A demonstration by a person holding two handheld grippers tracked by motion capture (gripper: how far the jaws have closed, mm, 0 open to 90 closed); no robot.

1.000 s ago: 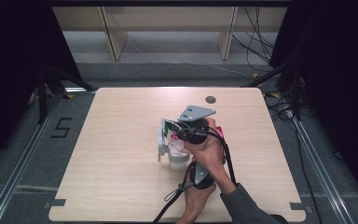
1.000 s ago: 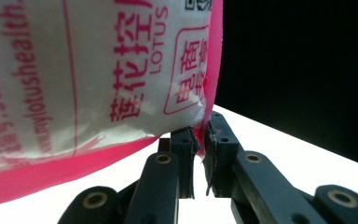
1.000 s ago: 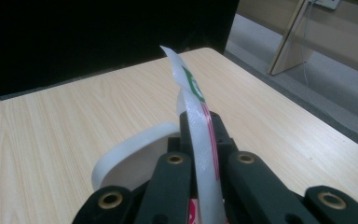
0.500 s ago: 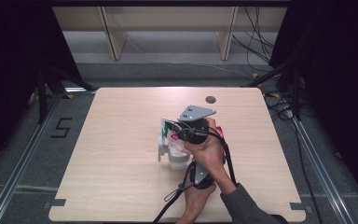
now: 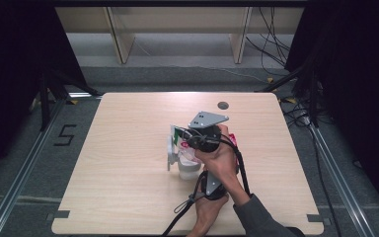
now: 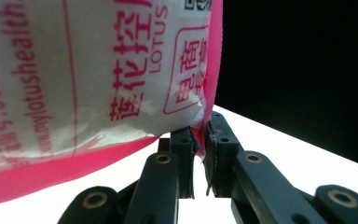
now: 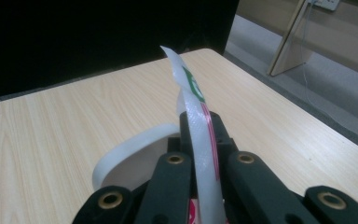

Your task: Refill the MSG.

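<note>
Over the wooden table (image 5: 128,148), both tongs, left (image 6: 199,140) and right (image 7: 200,140), clamp the packet (image 6: 98,70).

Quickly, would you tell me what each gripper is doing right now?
Left gripper: shut on the pink corner of the packet.
Right gripper: shut on the packet's white edge, above the white cup.

A light wooden table (image 5: 128,148) stands on grey floor (image 5: 187,74), wooden shelving (image 5: 177,29) behind.

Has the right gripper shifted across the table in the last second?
No. The right gripper sits in the same spot relative to the table's round hole, clamped on the packet.
</note>
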